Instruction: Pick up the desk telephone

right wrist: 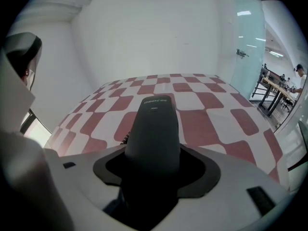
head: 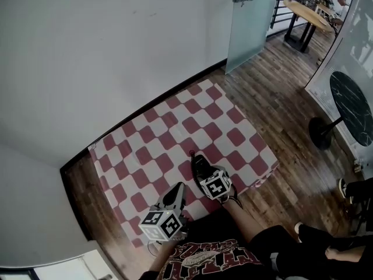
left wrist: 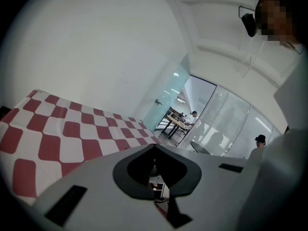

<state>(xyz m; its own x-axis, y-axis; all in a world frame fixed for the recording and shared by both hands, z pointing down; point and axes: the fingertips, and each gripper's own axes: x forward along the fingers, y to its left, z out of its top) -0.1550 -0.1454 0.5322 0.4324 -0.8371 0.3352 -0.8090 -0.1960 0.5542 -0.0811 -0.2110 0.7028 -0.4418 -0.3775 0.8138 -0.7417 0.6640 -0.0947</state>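
Right hand-held gripper (head: 204,172), lower centre of frame, jaws clamped on the dark desk telephone (right wrist: 154,129) above the checked bench's (head: 175,121) near edge; left hand-held gripper (head: 175,193) pressed together, empty; telephone probably light, rigid, smooth plastic, best held mid-body.

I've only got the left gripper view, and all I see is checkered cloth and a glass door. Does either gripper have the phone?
Observer: Yes. The right gripper is shut on a black telephone handset.
Operator: Which way does the handset point?
Observer: Away from the person, out over the checkered cloth from its near edge.
Operator: And where is my left gripper relative to that?
Observer: In the head view the left gripper sits beside the right one, a little nearer the person, at the cloth's near edge.
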